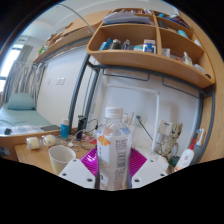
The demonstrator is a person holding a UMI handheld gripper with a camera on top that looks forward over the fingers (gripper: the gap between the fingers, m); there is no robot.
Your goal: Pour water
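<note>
Lower left: one paper cup (61, 157) standing on desk (30, 152) | Lower centre: one water bottle (114, 150), capped, upright, clamped by gripper (113, 172) on both sides | Upper right: one wooden shelf (150, 60), cluttered

A cluttered wooden desk (45, 152) runs along a white wall (150, 100) in a small room lit by daylight from a window (12, 62) at nine o'clock. Above the desk, at twelve to two o'clock, a curved wooden wall shelf (150, 58) holds boxes, jars and small bottles on two levels. A second long shelf (65, 40) stretches from it towards ten o'clock. Beneath the window, at eight o'clock, a bed (22, 115) carries a pale blue pillow (20, 100). A metal ladder frame (78, 95) stands between bed and desk. White cables (140, 122) hang against the wall at three o'clock.
</note>
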